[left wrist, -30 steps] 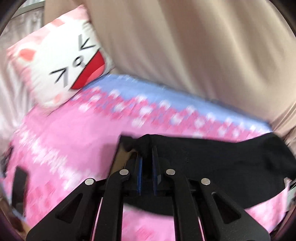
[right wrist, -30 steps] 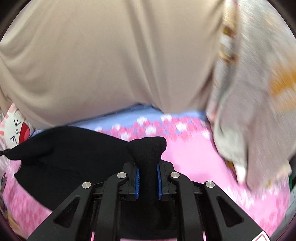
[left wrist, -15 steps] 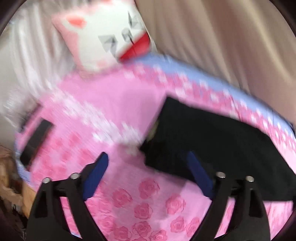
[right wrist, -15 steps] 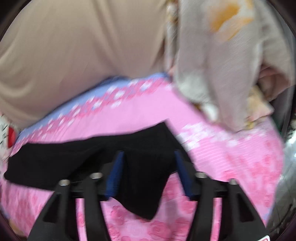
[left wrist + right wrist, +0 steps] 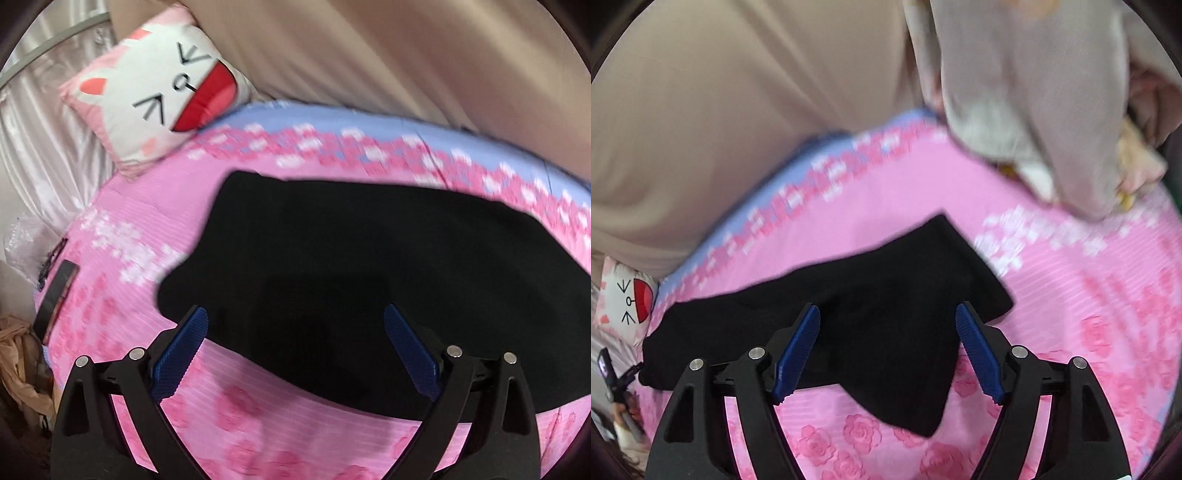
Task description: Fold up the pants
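Pink rose-print bedspread (image 5: 258, 424) carries the black pants (image 5: 369, 266), laid flat in a long band. Left gripper (image 5: 295, 325) and right gripper (image 5: 888, 323) hover wide open, empty, likely positioned for regrasping

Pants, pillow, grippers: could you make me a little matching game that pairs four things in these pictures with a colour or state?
Things:
1. pants
2. pillow
3. sheet
4. left gripper

Colour or state:
A. pink with roses
B. open, holding nothing
C. black, lying flat on the bed
D. white cat face with a red mouth

Pairs: 1-C, 2-D, 3-A, 4-B

The right gripper is open too, above the pants' other end.
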`<state>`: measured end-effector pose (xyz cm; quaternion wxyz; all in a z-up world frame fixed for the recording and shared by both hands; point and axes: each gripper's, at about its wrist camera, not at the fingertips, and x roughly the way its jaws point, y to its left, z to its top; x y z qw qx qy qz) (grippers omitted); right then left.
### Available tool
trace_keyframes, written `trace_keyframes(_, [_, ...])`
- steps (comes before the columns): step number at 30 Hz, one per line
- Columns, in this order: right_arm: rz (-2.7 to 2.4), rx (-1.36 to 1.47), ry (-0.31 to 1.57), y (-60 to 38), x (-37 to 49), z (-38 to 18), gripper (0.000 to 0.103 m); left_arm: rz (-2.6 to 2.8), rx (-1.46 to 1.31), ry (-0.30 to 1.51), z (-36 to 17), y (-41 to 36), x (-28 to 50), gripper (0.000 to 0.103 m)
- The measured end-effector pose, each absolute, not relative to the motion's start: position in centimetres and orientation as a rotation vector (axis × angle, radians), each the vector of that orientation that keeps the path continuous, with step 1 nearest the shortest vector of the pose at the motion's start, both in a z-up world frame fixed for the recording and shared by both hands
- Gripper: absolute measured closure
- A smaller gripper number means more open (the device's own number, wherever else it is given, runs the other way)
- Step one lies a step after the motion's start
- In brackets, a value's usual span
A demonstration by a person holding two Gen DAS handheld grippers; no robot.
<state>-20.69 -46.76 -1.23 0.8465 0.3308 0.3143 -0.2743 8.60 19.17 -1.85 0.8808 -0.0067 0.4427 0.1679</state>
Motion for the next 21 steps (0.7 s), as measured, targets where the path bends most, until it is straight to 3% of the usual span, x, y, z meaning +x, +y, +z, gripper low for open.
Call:
trace_keyframes(3, [-0.587, 0.743, 0.712, -47.9, -19.6, -3.1, 0.032, 0.34, -0.018, 0.942, -2.5, 18.3, 8.6, 0.009])
trace_keyframes(4, [-0.602, 0.718, 0.706, -47.9, -19.2, -3.3, 0.072, 0.347, -0.011, 0.948, -2.7, 18.1, 8.7, 0.009])
trace_keyframes(5, [-0.599, 0.681, 0.727, -47.7, -18.5, -3.3, 0.096, 0.355, -0.004, 0.953, -2.9, 18.0, 8.9, 0.009])
trace_keyframes(8, [-0.574, 0.586, 0.683, -46.6, -17.2, -0.2, 0.093, 0.389, 0.02, 0.985, -3.8, 17.9, 9.8, 0.009])
trace_keyframes(11, [-0.564, 0.393, 0.424, -43.7, -19.6, 6.9, 0.094, 0.431, 0.067, 1.011, -4.7, 17.8, 10.2, 0.009])
trace_keyframes(12, [-0.601, 0.304, 0.386, -42.3, -20.7, 8.6, 0.09, 0.437, 0.079, 1.015, -4.9, 17.8, 10.1, 0.009])
trace_keyframes(14, [-0.668, 0.207, 0.424, -41.2, -21.9, 8.1, 0.062, 0.436, 0.092, 1.016, -5.3, 17.7, 9.7, 0.008])
trace_keyframes(15, [-0.694, 0.187, 0.478, -41.1, -22.5, 6.8, 0.039, 0.434, 0.092, 1.014, -5.4, 17.8, 9.5, 0.008])
trace_keyframes(18, [-0.853, 0.245, 0.69, -42.2, -25.8, 0.9, 0.038, 0.433, 0.065, 1.019, -5.5, 18.2, 9.2, 0.007])
trace_keyframes(21, [-0.838, 0.437, 0.615, -43.0, -29.8, 0.1, 0.038, 0.442, 0.062, 1.027, -5.2, 18.1, 9.7, 0.007])
